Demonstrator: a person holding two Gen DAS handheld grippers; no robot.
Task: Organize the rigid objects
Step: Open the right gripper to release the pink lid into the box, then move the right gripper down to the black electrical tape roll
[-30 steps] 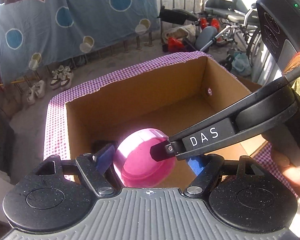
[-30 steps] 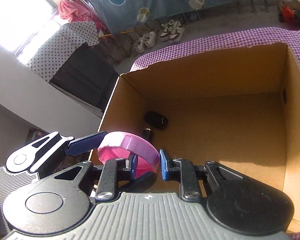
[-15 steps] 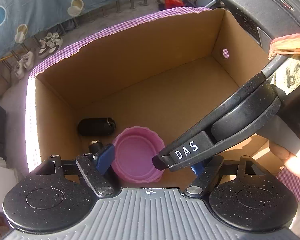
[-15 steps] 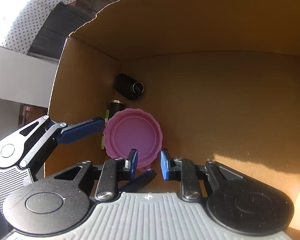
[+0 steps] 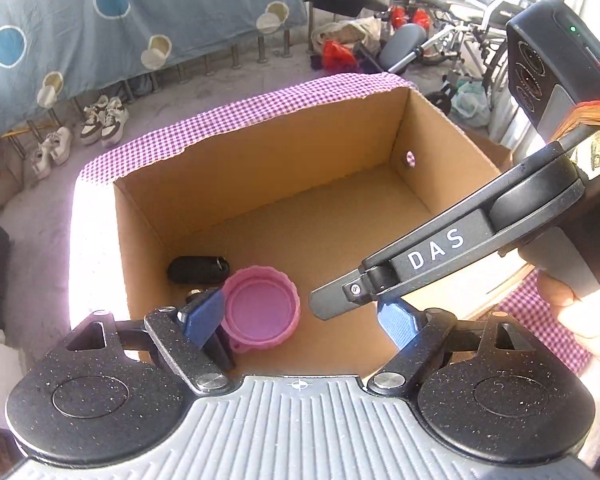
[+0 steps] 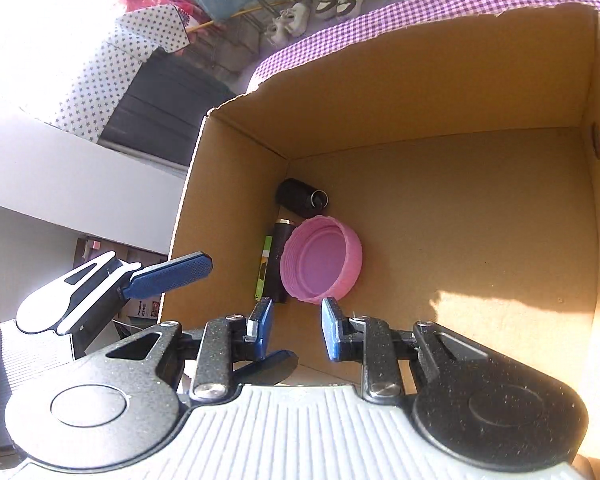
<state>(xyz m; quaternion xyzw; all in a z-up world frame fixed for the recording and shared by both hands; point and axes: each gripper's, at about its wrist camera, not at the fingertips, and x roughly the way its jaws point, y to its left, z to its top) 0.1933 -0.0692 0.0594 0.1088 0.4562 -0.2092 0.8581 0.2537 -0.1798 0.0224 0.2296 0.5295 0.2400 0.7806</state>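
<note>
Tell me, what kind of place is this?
Probably a home balcony or terrace: a patterned sheet hangs along railing bars, sneakers sit on the concrete floor, and a folded wheelchair is parked behind the cardboard box.

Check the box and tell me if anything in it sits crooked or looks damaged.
The pink lid sits tilted, open side up, its left edge propped on the dark stick beside it rather than flat on the box floor. The box's far rim is ragged, as if torn. Nothing else stands out.

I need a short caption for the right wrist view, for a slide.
Pink lid lying open side up in the cardboard box, beside dark items, with the empty right tool above it.
</note>
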